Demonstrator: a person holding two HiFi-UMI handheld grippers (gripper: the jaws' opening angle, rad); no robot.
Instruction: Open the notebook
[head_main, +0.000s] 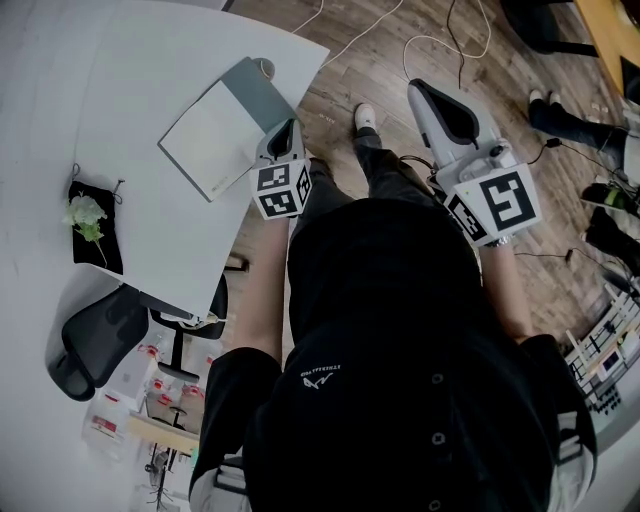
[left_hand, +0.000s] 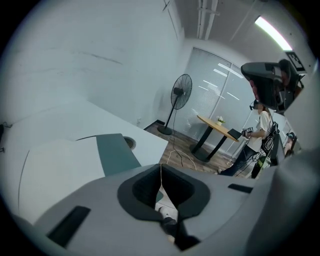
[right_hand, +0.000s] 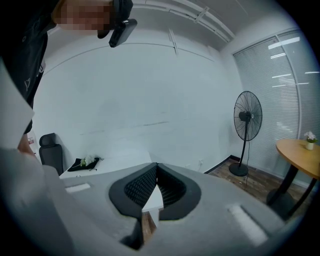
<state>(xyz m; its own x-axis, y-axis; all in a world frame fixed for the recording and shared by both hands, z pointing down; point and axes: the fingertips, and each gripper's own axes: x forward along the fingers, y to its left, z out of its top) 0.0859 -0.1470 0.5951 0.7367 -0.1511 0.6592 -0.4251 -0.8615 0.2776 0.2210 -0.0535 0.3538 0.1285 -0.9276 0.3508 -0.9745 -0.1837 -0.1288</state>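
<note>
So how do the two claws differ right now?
The left claw is at the table edge next to the closed notebook; the right claw is out over the wood floor. The left gripper view shows the notebook, the right's doesn't. Both are shut and empty.

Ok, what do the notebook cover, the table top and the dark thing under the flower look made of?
Notebook: pale matte cover, likely card or cloth board, with a grey-green spine band; no glare shows. Table: smooth white laminate by the look, with an even, faint sheen. Black pouch: soft fabric, judging by its limp edges and what seem to be drawstrings.
</note>
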